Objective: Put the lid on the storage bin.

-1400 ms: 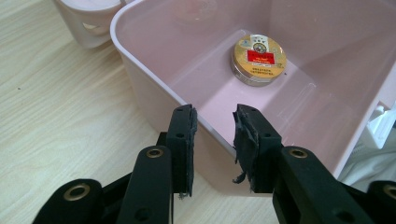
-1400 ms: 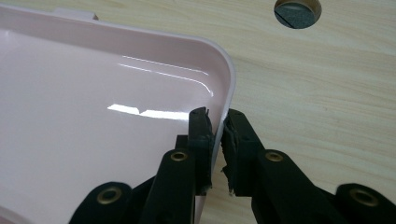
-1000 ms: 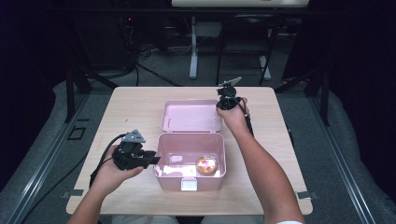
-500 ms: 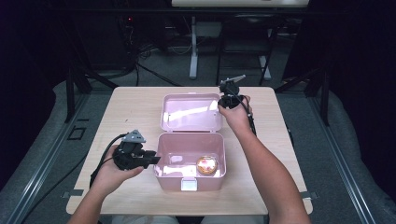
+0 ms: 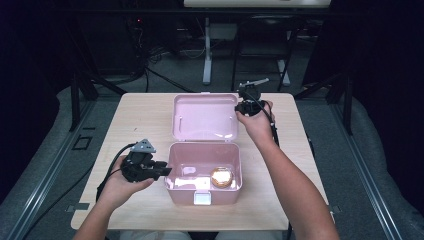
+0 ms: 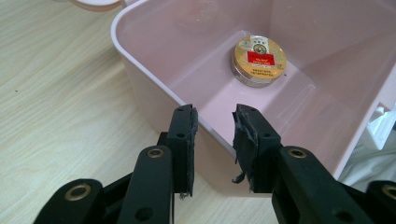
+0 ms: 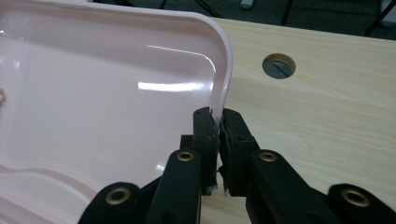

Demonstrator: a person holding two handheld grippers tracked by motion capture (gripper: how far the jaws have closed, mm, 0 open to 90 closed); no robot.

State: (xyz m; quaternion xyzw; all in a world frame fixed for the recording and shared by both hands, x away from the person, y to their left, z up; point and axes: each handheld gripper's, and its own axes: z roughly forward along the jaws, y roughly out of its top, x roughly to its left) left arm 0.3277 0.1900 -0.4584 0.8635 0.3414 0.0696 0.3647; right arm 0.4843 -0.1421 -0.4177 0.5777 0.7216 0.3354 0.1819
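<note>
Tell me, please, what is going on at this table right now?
A person is working on a pink box on the wooden table, with a hand-held gripper in each hand. The right hand-held gripper is shut on the edge of the box's lid, which is raised from the table behind the box. The left hand-held gripper is open, its jaws standing either side of the box's left wall without pinching it. A round gold tin lies on the box's floor.

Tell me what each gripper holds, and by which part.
The right gripper pinches the pink plastic box lid by its side rim. The left gripper, open, straddles the pink box wall, holding nothing.
</note>
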